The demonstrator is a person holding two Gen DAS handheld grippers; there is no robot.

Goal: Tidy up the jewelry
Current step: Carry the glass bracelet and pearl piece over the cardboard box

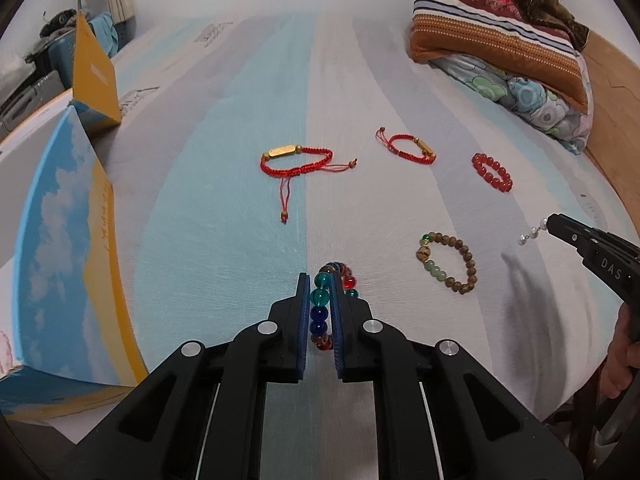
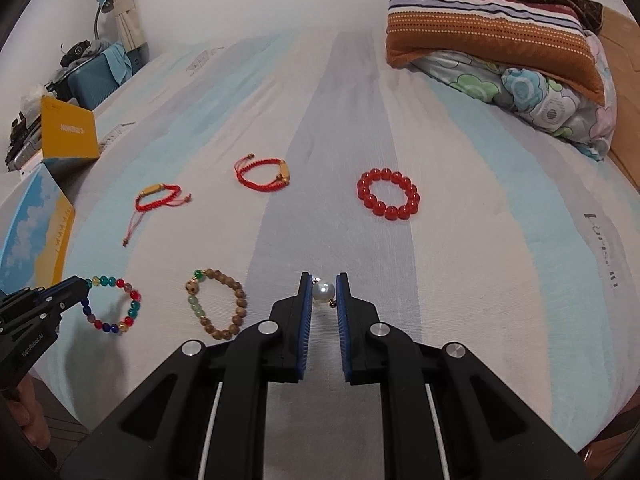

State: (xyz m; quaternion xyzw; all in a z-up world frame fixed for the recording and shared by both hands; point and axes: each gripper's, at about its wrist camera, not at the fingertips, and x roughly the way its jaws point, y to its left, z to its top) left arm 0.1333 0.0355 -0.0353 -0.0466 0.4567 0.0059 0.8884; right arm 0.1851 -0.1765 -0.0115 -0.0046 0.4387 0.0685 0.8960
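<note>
My left gripper (image 1: 320,280) is shut on a multicoloured glass bead bracelet (image 1: 320,300), which also shows in the right wrist view (image 2: 116,306) hanging from it just above the bed. My right gripper (image 2: 324,280) is shut on a pearl piece (image 2: 323,291); its pearls show in the left wrist view (image 1: 532,234). On the striped sheet lie a brown wooden bead bracelet (image 2: 218,304), a red bead bracelet (image 2: 389,194) and two red cord bracelets (image 2: 158,197) (image 2: 262,176) with gold tubes.
An open yellow and sky-blue box (image 1: 68,240) stands at the bed's left edge, its lid (image 1: 96,76) upright. Folded pillows and quilt (image 2: 500,40) are stacked at the far right. Suitcases (image 2: 96,76) stand beyond the far left corner.
</note>
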